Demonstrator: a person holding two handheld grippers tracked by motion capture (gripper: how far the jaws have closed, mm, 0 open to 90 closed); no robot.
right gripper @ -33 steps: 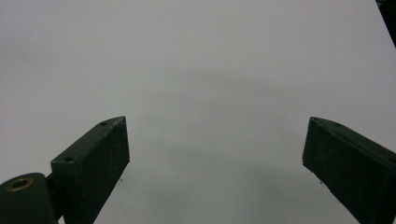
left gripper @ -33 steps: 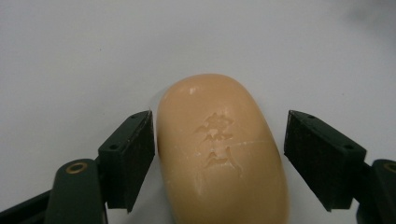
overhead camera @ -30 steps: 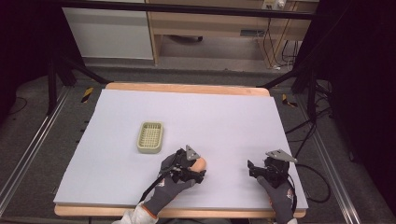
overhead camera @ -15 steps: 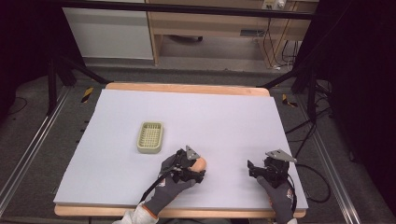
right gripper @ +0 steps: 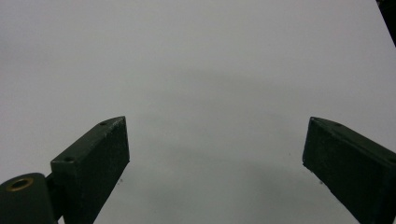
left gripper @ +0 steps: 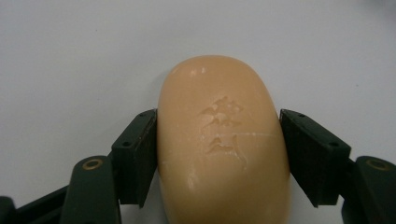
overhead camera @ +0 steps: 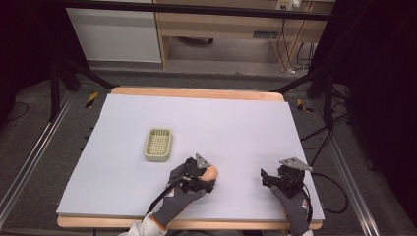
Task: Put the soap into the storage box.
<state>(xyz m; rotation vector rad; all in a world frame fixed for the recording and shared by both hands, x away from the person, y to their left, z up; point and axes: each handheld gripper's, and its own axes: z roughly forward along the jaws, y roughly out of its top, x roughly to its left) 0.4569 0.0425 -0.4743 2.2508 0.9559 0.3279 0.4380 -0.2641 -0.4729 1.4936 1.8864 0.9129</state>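
Observation:
An orange, rounded bar of soap (left gripper: 222, 140) with a stamped mark lies on the pale grey mat, and my left gripper (left gripper: 217, 154) is shut on it, one black jaw pressed to each long side. In the high view the soap (overhead camera: 211, 171) and left gripper (overhead camera: 200, 178) sit near the table's front, a little left of centre. My right gripper (overhead camera: 268, 179) rests near the front right; in its own view the right gripper (right gripper: 215, 154) stands open over bare mat with nothing between its jaws.
A small pale green slotted dish (overhead camera: 158, 144) stands on the mat (overhead camera: 231, 118) behind and left of the soap. The wooden table edge (overhead camera: 196, 92) borders the mat. Black cables trail off the right side (overhead camera: 324, 182).

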